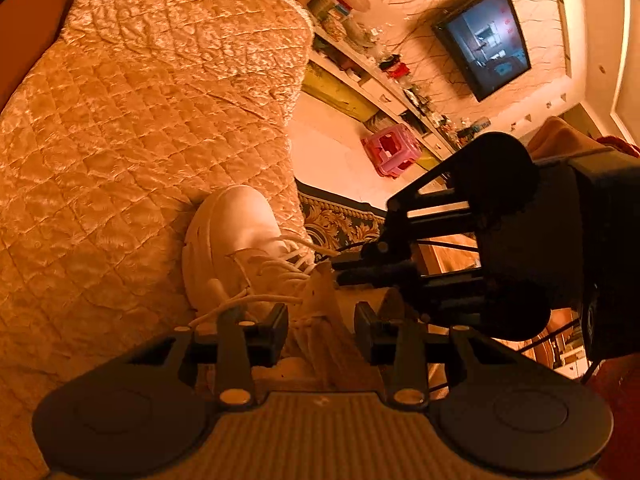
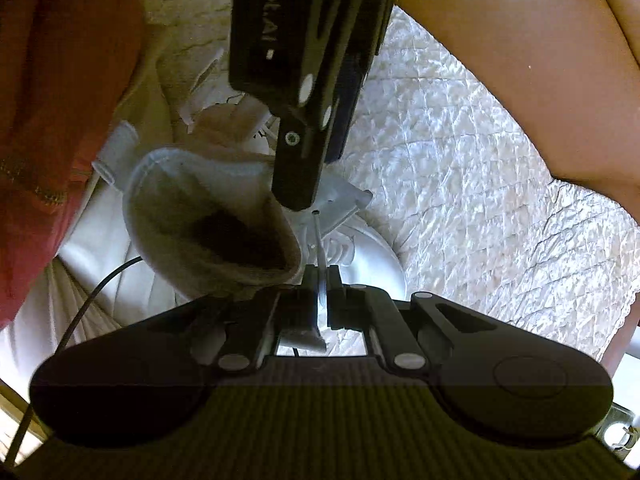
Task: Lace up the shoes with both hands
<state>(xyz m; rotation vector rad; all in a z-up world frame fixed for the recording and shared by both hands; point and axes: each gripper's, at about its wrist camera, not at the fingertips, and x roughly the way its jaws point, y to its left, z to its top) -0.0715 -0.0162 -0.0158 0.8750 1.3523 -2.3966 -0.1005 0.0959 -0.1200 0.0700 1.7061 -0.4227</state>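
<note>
Quilted bedding (image 1: 140,128) carries our white shoe (image 1: 232,248). At six o'clock, our right gripper (image 2: 320,280) pinches the lace tip (image 2: 318,240); it may slip. Left gripper (image 1: 320,320) stands apart, seemingly empty.

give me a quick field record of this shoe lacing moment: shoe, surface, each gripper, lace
shoe: white sneaker, partly laced, tongue pulled up
surface: quilted cover
left gripper: jaws apart over the shoe's collar, pressing nothing
right gripper: jaws shut on the lace tip, pointing steeply down at the shoe
lace: loose white lace trailing across the shoe's side
background: pink stool on the floor, wall screen
</note>
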